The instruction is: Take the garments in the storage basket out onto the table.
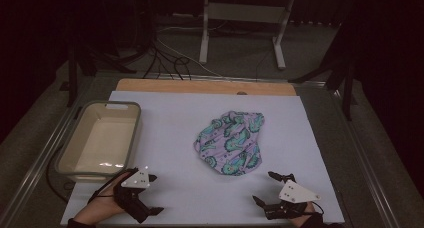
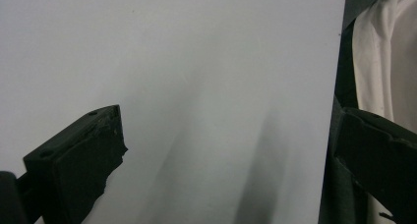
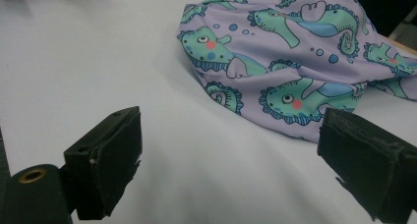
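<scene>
This looks like a recording lab or test studio, dim all round with dark drapes at the back and only the bench [image 1: 165,108] lit. A plain white sheet covers the bench top, with a wooden board [image 1: 205,86] showing at its far edge and metal rails [image 1: 35,163] along the sides. Behind it on the grey carpet, black cables [image 1: 165,60] lie in a tangle beside a white metal stand [image 1: 245,23] and dark tripod legs [image 1: 345,73], the clutter of a camera rig and no home or shop.
</scene>
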A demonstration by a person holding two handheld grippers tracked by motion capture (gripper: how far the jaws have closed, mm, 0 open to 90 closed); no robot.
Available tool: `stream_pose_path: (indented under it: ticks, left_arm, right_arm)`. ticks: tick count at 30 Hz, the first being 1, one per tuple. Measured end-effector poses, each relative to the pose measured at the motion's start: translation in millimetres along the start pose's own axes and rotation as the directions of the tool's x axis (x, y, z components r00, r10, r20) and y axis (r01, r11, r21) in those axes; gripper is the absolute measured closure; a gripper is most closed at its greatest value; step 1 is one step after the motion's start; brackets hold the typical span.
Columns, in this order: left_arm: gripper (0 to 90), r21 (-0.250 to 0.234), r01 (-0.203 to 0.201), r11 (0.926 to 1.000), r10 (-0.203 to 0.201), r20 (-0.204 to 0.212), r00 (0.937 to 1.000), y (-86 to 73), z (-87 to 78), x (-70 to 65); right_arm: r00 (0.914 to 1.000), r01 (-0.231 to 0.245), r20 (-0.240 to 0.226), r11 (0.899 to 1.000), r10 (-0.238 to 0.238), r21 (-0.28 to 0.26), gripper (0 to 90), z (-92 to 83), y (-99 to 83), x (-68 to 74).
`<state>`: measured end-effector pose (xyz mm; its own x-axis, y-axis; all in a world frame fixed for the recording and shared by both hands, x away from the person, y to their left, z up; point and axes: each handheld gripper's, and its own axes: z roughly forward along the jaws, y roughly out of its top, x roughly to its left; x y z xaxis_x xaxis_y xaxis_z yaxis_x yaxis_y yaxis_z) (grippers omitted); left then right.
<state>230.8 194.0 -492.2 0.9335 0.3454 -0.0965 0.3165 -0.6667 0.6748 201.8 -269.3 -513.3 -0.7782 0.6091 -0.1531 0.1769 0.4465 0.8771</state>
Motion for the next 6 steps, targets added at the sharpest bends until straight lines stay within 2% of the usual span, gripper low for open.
stream_pose_path:
  ticks: [6]
  left_arm:
    - [0.0,-0.013,-0.008,0.9999,0.008,-0.002,1.0,2.1,-2.9,-2.0]
  right_arm:
    - [1.0,-0.002,0.003,1.0,0.002,0.0,10.1,0.3,-0.2,-0.4]
